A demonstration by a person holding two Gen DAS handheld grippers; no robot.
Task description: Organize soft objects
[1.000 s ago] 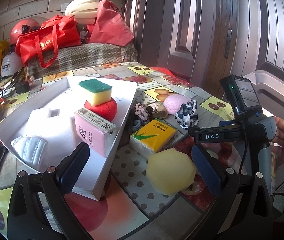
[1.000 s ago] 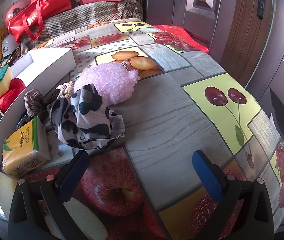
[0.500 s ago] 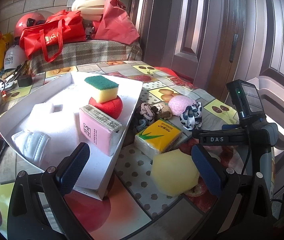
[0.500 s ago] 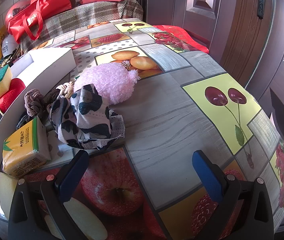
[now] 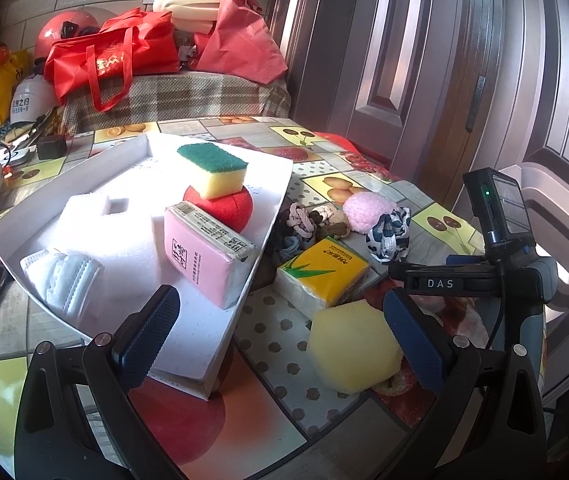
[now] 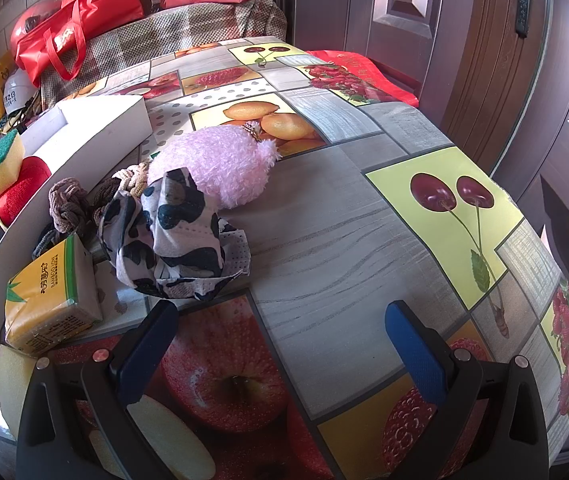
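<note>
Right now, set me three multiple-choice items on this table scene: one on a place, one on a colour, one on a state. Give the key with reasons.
1. Where does the green-topped sponge sit?
A. on the red round sponge inside the white tray
B. on the table beside the cherries print
C. between the left tongs

2. What colour is the tissue pack lying outside the tray?
A. pink
B. yellow with green
C. blue

3. How do the right tongs stand?
A. shut on the cow-print cloth
B. shut on the fluffy pink pouch
C. open, holding nothing

Key: 1 A, the left wrist view shows it stacked on the red sponge in the tray. 2 B, its top is yellow with green leaves. 3 C, the jaws stand wide apart with only tablecloth between them.
</note>
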